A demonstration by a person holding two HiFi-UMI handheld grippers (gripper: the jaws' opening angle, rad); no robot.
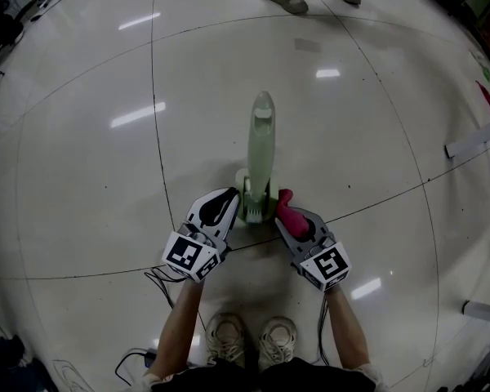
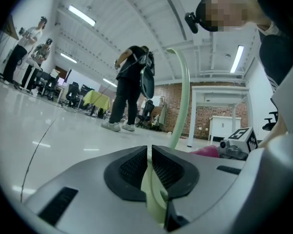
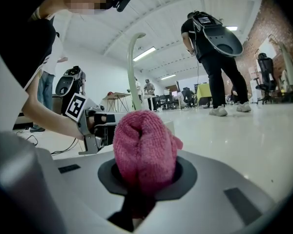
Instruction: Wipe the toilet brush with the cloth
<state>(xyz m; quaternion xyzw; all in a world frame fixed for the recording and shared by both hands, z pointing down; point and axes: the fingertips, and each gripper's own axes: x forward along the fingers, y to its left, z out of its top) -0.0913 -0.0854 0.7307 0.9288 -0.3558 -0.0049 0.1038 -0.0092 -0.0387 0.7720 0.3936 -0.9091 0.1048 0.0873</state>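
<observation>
Glossy white floor [image 1: 82,178] of a big open hall, brick wall [image 2: 205,113] at the back, other ppl [image 2: 129,87] walking about further off; none of that bore on the move. What counted: the toilet brush [image 1: 260,170] stood upright in its holder [image 1: 257,209] just ahead of my shoes [image 1: 229,333], btwn my two tools, its pale-green handle [image 1: 262,133] rising straight off the floor. So the long axis ran vertical, while both grippers sat low, down near the holder.

L gripper [image 2: 149,152] was shut tight on a thin pale-green part low on the brush, pads pressing it from both sides. Couldn't tell whether that part was holder rim or the foot of the handle. Either way, the L side looked to be doing the steadying.

R gripper [image 1: 292,219] was clamped on the pink cloth [image 3: 144,147], a bunched wad sticking out past the jaw tips. From that tool the brush lay to my left and a bit ahead: in the right gripper view the handle rose just left of the wad, w/ the L gripper beyond it. In the head view the cloth sat just beside the holder's R side; touching or just apart, couldn't tell.

My read: the R hand was the one to act, being free to travel and near. The next move would prob. need the wad pushed leftward onto the brush, then run along the upright axis, i.e. up the handle, not across it. Risk as I judged it: a sideways shove could tip the holder if the L grip slipped.
</observation>
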